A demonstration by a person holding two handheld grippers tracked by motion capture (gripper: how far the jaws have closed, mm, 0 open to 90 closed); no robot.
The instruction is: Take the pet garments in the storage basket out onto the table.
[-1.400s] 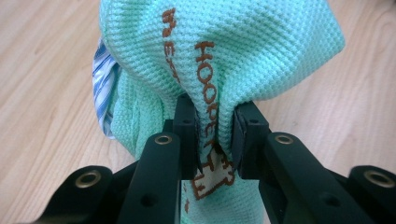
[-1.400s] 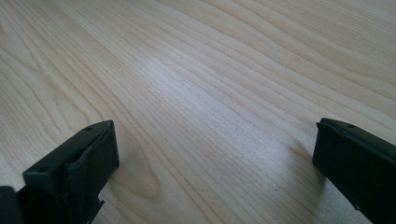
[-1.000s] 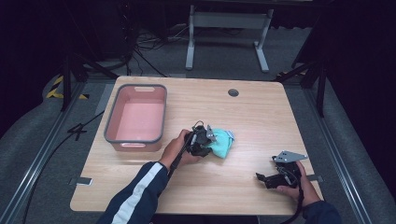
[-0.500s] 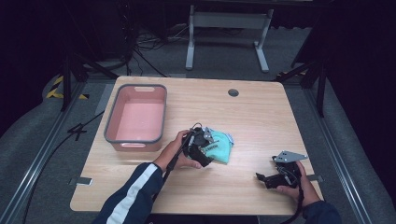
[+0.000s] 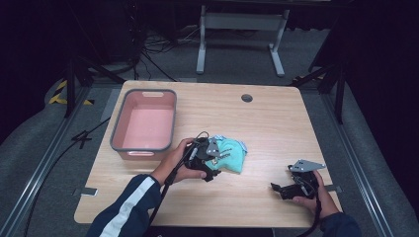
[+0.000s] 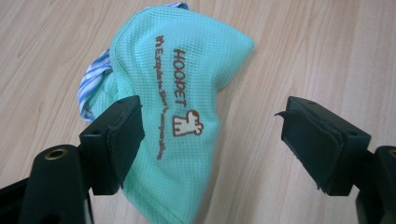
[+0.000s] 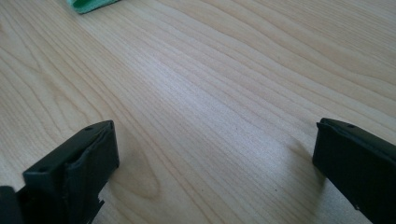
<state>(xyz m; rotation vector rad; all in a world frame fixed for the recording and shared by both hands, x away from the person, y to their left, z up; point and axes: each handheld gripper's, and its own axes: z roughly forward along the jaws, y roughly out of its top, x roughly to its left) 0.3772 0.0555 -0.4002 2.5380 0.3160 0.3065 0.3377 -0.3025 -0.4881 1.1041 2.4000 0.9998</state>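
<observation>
Wooden table (image 5: 276,118): light grain, cable hole (image 5: 246,98) near its 12 o'clock edge.

Pink bin (image 5: 144,126) with grey rim: sits toward the table's 9 o'clock side, long axis running 12 to 6.

Mint-green cloth (image 5: 231,154) (a waffle-weave piece with brown "HOOPET" lettering and a small animal mark, a blue-striped fabric edge (image 6: 95,79) showing beneath it): lies bunched on the table near its centre, just at 3 o'clock of the bin's near corner. In the high view its long axis runs roughly 10 to 4 o'clock. In the left gripper view the bundle narrows toward 6 o'clock and broadens toward 12, the lettering running along that line.

Left gripper (image 5: 210,163): at the cloth's 9 o'clock edge. Its jaws stand apart; they have just been opening and then eased in slightly. The cloth lies partly between them, against the left-hand pad (image 6: 119,140), while the other pad (image 6: 317,144) stands clear over bare wood. Nothing is clamped.

Right gripper (image 5: 277,187): near the table's 5 o'clock corner, well apart from the cloth, jaws wide over bare wood.

Change from a second ago: the left gripper then sat closed on the cloth; it has now let go and drawn back toward 7 o'clock. The cloth has settled flatter. The right gripper is unchanged.
</observation>
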